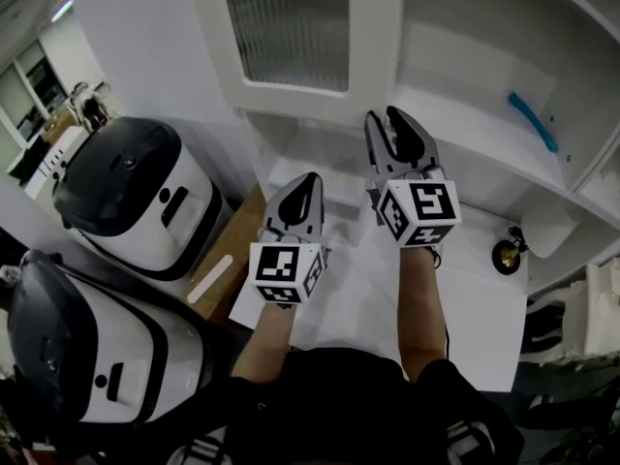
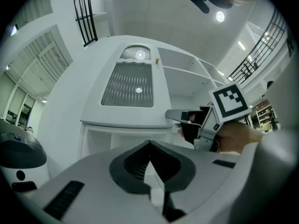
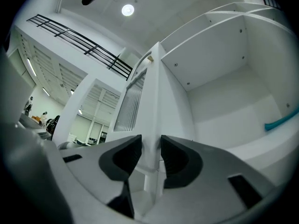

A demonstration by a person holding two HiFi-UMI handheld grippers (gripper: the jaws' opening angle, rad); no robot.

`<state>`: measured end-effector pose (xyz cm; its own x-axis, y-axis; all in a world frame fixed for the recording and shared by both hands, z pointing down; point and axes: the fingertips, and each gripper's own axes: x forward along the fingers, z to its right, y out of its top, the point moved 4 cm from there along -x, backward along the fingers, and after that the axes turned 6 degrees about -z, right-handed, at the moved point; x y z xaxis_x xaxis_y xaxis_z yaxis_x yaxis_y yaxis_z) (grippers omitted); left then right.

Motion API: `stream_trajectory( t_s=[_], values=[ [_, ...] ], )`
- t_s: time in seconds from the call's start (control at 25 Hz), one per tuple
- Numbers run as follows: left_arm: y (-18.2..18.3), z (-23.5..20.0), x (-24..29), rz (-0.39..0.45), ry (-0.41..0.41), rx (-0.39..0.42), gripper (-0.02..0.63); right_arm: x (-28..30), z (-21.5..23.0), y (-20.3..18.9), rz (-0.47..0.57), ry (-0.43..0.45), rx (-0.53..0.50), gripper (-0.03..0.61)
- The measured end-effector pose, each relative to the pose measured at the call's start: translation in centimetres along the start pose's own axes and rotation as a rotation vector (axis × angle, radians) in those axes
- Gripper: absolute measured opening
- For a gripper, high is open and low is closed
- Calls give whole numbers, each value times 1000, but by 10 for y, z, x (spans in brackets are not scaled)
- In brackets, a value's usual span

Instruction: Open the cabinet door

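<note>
The white cabinet [image 1: 465, 76] filled the upper part of your head view with its shelves exposed. Its door [image 1: 291, 37] stood swung out toward you at the left of the opening. Only the head view took in the two white-and-black machines [image 1: 136, 197] standing left of the cabinet and the white table [image 1: 484, 327] under your arms. Only the left gripper view faced the door square on, showing a white frame round a panel of ribbed glass. The right gripper view saw that door edge-on, as a thin white slab rising from between the jaws, with the ribbed panel on its left and the cabinet's hollow on its right. Your right tongs [image 3: 150, 143] stood open astride the door's free edge, with a pad close on each side, and neither pad visibly pressed it. Your left tongs [image 2: 149, 146] were closed tip to tip with nothing between them. You held them lower and to the left of the right pair, not touching the door. A blue strip [image 1: 534, 121] lay on a shelf inside, shown by the head and right gripper views alone. A small round dark thing [image 1: 506, 256] sat low on the right, in the head view only
</note>
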<state>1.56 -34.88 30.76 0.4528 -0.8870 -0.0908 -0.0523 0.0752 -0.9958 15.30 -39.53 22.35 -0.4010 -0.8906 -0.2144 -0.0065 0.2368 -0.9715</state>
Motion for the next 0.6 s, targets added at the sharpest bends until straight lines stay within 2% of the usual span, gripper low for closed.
stream_trajectory(
  t_s=[0.2,0.6],
  values=[
    [-5,1,3,0,-11,-18,11,-3,0,-1,18,78,111,133],
    [-4,0,-6,13,-24,-28,11,-11,-2,1,28,165,154,158]
  ],
)
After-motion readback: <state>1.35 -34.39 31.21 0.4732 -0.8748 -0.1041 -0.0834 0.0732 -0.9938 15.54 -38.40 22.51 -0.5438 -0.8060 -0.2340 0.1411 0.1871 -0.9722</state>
